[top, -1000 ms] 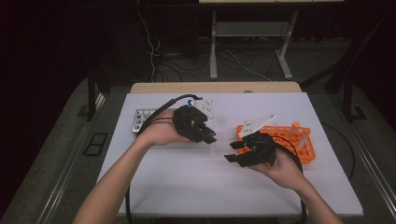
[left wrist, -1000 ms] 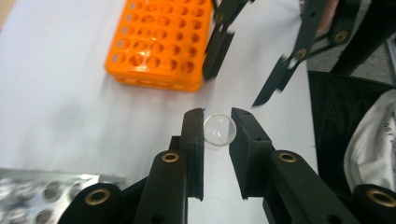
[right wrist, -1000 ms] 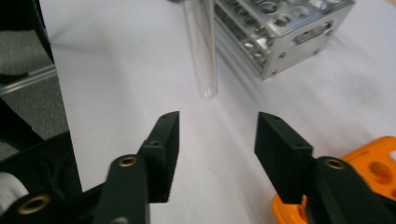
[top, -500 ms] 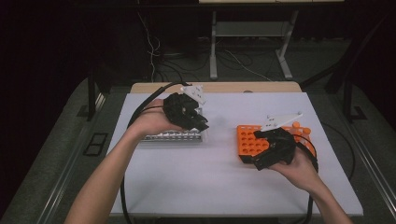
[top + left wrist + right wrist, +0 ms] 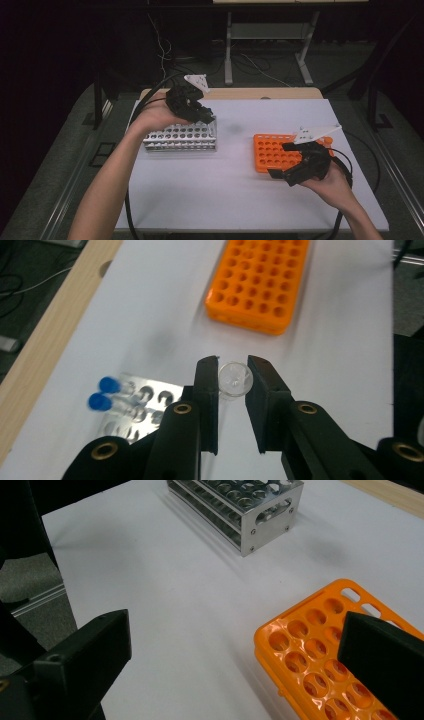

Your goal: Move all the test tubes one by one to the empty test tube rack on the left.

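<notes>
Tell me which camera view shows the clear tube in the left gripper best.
The left gripper view: the clear tube sits end-on between the left gripper jaws, pinched. In the high view that gripper hangs over the metal rack, the tube too small to tell.

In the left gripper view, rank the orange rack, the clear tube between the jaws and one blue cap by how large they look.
1. orange rack, by far the largest.
2. clear tube, seen end-on; it is nearer the camera, so its size is flattered.
3. blue cap, slightly smaller and blurred, so its place below the tube is unsure.
</notes>
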Demonstrator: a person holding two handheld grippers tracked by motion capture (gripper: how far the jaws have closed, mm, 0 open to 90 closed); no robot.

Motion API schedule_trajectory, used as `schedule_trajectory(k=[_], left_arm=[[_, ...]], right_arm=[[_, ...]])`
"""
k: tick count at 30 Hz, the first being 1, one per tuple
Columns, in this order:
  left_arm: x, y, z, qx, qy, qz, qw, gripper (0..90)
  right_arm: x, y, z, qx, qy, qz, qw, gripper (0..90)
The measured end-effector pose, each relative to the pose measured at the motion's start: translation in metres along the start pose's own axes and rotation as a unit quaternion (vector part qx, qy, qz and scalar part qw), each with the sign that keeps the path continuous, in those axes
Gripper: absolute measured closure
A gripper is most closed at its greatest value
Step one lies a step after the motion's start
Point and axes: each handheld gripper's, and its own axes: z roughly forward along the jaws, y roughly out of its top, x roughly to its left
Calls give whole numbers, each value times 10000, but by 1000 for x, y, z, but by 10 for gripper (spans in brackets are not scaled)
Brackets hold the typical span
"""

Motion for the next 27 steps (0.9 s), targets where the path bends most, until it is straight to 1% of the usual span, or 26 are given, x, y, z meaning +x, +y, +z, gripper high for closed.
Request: schedule_trajectory(k=[5, 8, 10, 14, 18, 21, 23, 27], left_arm=[[17, -8, -5, -12, 199, -255, 9995, 747], [26, -14, -4, 30, 314, -394, 9987, 747], [33, -17, -3, 24, 374, -513, 9980, 747], [45, -22, -1, 50, 512, -668, 9964, 747], [56, -27, 1, 53, 604, -853, 9945, 747], [64, -29, 4, 94, 691, -937, 9932, 748], [68, -30, 6, 57, 725, -1004, 9923, 748], [76, -32, 13, 76, 804, -1108, 9906, 748]], right_arm=[[-2, -7, -2, 2, -7, 51, 10000, 3], [-3, -10, -2, 54, -15, 66, 10000, 3], [-3, -12, -2, 66, -10, 76, 9999, 3], [-3, -16, -1, 84, 2, 95, 9999, 3], [-4, -20, -2, 69, 1, 137, 9999, 3], [-5, -23, -3, 55, -7, 189, 9998, 3], [-6, -26, -3, 48, 0, 209, 9998, 3], [-9, -30, -4, 19, 8, 275, 9996, 3]])
